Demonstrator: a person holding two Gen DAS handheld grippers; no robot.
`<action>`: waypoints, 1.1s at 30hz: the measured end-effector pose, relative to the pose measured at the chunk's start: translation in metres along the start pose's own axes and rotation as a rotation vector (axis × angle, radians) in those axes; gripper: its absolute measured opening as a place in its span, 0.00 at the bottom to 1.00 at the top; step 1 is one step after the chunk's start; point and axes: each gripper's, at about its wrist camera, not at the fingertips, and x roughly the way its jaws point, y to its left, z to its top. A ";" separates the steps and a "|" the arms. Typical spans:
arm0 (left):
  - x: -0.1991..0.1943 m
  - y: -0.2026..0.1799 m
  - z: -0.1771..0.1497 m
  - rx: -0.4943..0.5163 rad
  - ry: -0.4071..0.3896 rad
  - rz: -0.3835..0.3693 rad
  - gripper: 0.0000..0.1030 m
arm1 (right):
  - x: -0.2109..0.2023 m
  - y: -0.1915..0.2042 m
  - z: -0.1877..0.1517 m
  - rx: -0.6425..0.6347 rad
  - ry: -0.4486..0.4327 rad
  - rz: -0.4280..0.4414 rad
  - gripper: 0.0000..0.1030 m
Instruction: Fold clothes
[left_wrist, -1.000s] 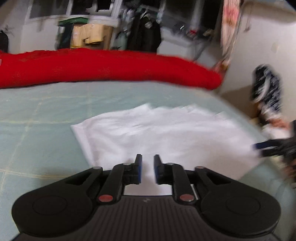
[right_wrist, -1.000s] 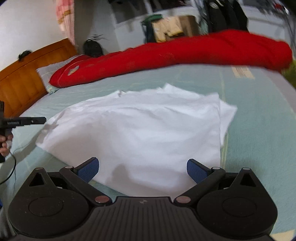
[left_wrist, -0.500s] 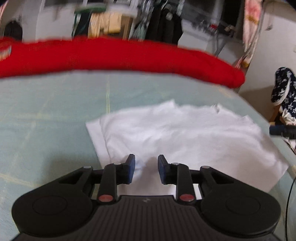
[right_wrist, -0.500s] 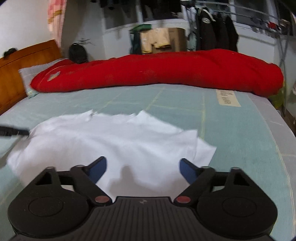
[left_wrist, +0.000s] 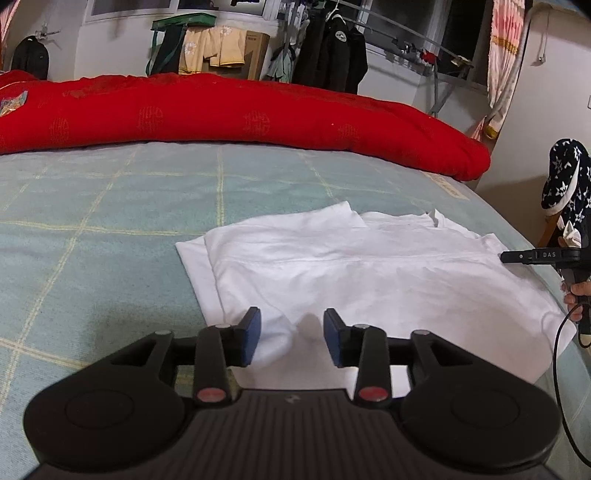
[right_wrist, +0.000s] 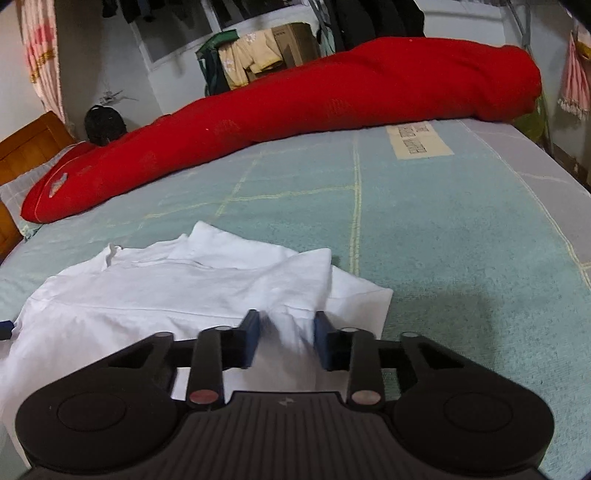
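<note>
A: Your left hand-held gripper (left_wrist: 291, 341) sits low over the near edge of the white garment (left_wrist: 362, 273), and its jaws are opening. A soft ridge of the cloth lies between the blue pads (left_wrist: 249, 339), but they stand clear of it on both sides.

B: And your right hand-held gripper (right_wrist: 286, 341)?

A: Its jaws are closing. A raised fold of the white garment (right_wrist: 177, 295) stands between the pads (right_wrist: 251, 341), near the corner where the folded layers overlap. You cannot tell from this view whether the pads already press on it; a sliver of gap shows on each side.

B: Where does the garment lie?

A: On the pale green checked bed (left_wrist: 110, 229), spread flat and partly folded, close to the near edge. In your left view the right hand-held gripper (left_wrist: 517, 256) shows at the garment's far right side, with your hand (left_wrist: 576, 295) on its handle and a black cable (left_wrist: 561, 343) hanging below. A long red quilt (left_wrist: 240, 114) lies rolled across the far side of the bed, well apart from the garment.
</note>
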 end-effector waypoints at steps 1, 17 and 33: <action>0.000 -0.002 0.000 0.005 0.000 0.000 0.41 | -0.001 0.000 0.000 -0.007 -0.002 -0.003 0.28; -0.008 0.009 0.015 -0.002 -0.014 0.054 0.42 | -0.008 0.016 0.003 -0.132 -0.015 -0.136 0.22; 0.004 0.005 0.003 0.064 0.061 0.027 0.47 | -0.040 0.037 -0.038 -0.152 0.097 0.116 0.73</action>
